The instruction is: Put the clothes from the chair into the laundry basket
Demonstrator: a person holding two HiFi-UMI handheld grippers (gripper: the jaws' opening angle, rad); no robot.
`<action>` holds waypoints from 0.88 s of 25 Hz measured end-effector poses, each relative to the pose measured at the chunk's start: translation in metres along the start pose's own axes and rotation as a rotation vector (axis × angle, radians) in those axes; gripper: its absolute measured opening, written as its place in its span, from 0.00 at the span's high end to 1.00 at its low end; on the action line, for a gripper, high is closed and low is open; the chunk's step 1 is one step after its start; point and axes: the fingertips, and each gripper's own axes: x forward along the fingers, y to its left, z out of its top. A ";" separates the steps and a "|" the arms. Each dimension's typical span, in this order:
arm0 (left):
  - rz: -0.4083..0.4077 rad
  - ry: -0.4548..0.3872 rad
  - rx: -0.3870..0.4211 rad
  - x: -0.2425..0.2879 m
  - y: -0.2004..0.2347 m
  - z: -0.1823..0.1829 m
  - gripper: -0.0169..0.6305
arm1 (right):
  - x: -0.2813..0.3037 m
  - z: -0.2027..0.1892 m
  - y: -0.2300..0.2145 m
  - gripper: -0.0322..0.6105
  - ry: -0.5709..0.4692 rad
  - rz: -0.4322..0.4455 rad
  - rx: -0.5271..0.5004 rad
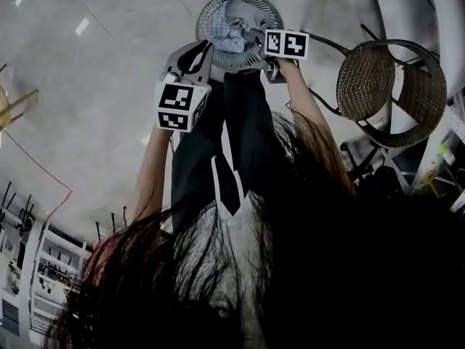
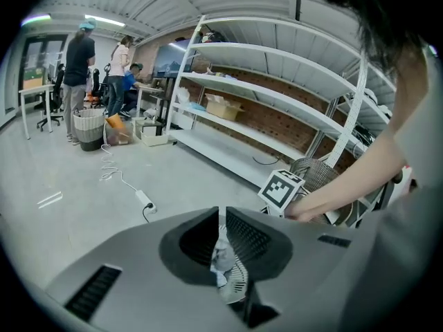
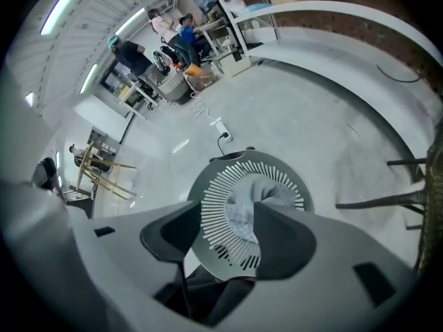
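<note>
**Holding a dark garment (image 1: 243, 129) at the laundry basket (image 1: 205, 17)**

Pinching at the left with the left tool (image 2: 220, 216): jaws drawn in to a thin slit, dark fabric caught low between them, tips pointing toward the basket's near-left rim. Hanging long toward the near side, the garment, its upper end reaching up to the basket's near rim. Standing at the far centre on the grey floor (image 1: 87, 86): the round, slatted basket, a light patterned cloth (image 1: 229, 27) lying bunched inside. Spreading wide just right of the garment's top: the right tool (image 3: 228, 213), jaws well apart and pressing on nothing, dark folds sagging beneath their roots, basket slats and the light cloth showing between the tips. Standing further right, apart from the basket: the woven chair (image 1: 367, 82) on thin dark legs.
</note>
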 end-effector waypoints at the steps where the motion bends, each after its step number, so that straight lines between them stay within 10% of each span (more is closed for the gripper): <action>1: -0.003 -0.001 0.002 0.001 -0.001 0.000 0.93 | 0.001 -0.001 0.000 0.60 0.009 0.003 -0.005; 22: -0.085 -0.006 0.129 -0.021 -0.020 0.042 0.93 | -0.102 0.042 0.073 0.60 -0.328 0.152 0.025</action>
